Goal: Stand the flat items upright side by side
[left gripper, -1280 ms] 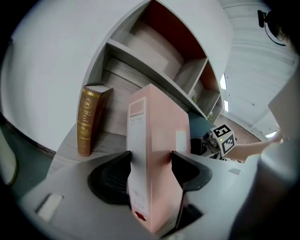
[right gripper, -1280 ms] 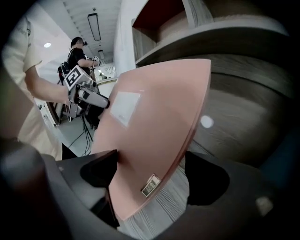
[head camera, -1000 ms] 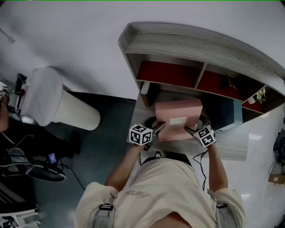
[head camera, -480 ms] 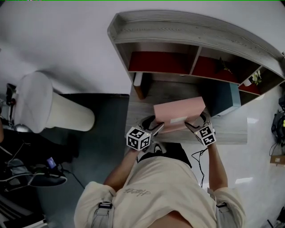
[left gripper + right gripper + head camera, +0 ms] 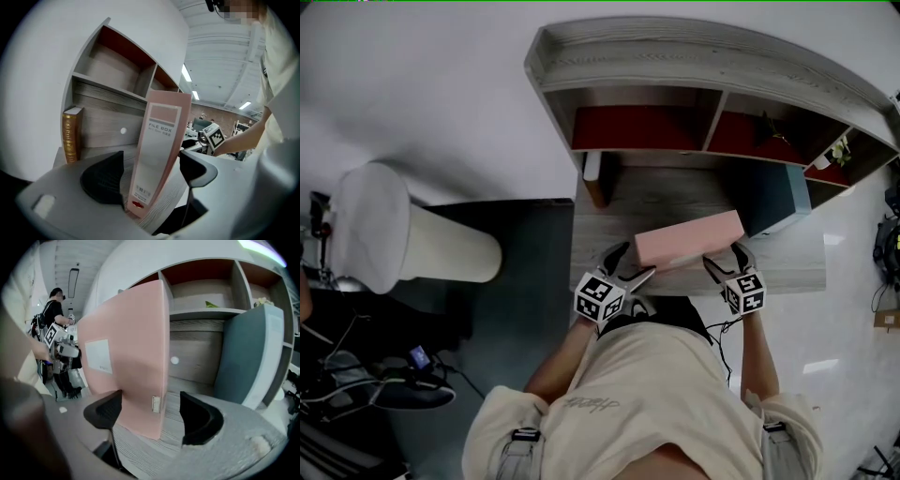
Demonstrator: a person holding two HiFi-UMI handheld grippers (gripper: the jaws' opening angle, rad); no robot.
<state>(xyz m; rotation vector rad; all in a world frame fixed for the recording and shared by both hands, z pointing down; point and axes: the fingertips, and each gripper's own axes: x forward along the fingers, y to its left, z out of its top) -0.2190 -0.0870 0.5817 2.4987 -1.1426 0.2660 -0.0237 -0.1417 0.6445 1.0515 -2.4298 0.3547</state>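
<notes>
My left gripper [image 5: 630, 262] [image 5: 150, 168] sits at the left end of the pink file box [image 5: 689, 239] [image 5: 157, 154], and its jaws have just been opening; they now stand wide apart with the box's labelled spine between them, neither pad pressing on it. My right gripper [image 5: 727, 255] [image 5: 150, 411] sits at the box's right end; its jaws have just been closing a little, yet they are still spread. In the right gripper view the left pad lies against the box's broad pink face while the right pad stands clear of its narrow end, so nothing is pinched.

The pink file box stands upright on its long edge; the grey wooden desk [image 5: 656, 202] is directly under it, and the front edge of the desk runs just on my side of it. A teal file box [image 5: 773, 197] [image 5: 246, 357] stands upright just beyond the pink box's right end, with a strip of bare wood between them in the right gripper view. A brown book with gilt bands [image 5: 70, 133] stands upright well to the left of the pink box and behind it; the shelf unit [image 5: 675, 56], with its red-backed compartments, rises behind and above the pink box.
</notes>
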